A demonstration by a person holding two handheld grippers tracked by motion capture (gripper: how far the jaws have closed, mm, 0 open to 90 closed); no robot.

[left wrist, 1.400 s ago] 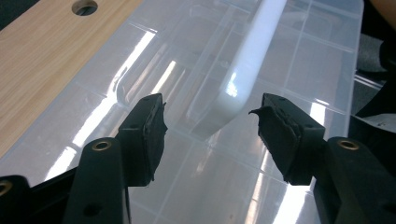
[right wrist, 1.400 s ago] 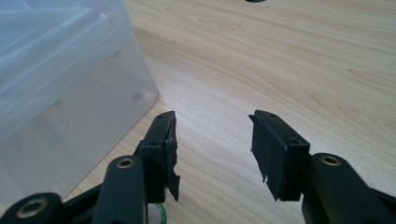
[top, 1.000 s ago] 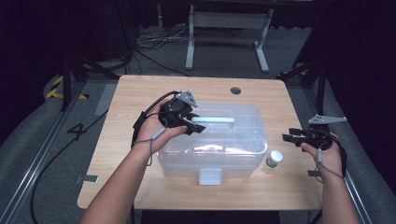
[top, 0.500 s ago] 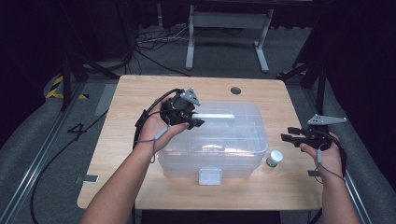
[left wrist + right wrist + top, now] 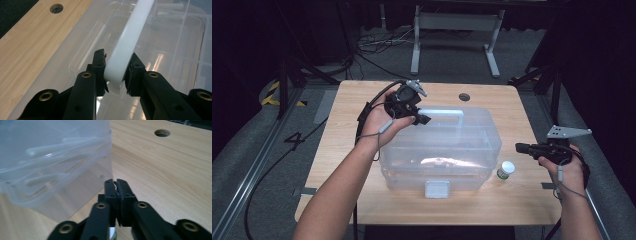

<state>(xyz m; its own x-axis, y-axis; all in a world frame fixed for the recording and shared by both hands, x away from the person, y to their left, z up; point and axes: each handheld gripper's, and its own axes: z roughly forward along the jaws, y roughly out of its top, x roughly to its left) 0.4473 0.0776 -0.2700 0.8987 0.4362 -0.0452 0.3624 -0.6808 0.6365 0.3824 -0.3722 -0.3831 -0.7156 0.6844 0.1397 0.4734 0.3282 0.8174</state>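
Observation:
A clear plastic storage box point(image 5: 462, 150) with a lid stands mid-table. Its white handle point(image 5: 447, 112) lies along the top of the lid. My left gripper point(image 5: 421, 119) sits at the handle's left end. In the left gripper view its jaws have just closed, and the pads point(image 5: 101, 67) press both sides of the white handle point(image 5: 130, 45). My right gripper point(image 5: 519, 148) hovers to the right of the box, above a small white-capped bottle point(image 5: 505, 170). Its jaws point(image 5: 116, 185) have just closed and meet with nothing between them, beside the box's corner point(image 5: 75, 170).
The wooden table point(image 5: 352, 110) has a round cable hole point(image 5: 464, 96) behind the box. A white latch point(image 5: 436, 188) sits on the box's front. Bare wood point(image 5: 162, 170) lies to the right of the box. Cables and a metal stand are on the dark floor beyond.
Both hands have risen slightly. The left gripper has moved a little toward the far side, along the handle. The right gripper's jaws have come together.

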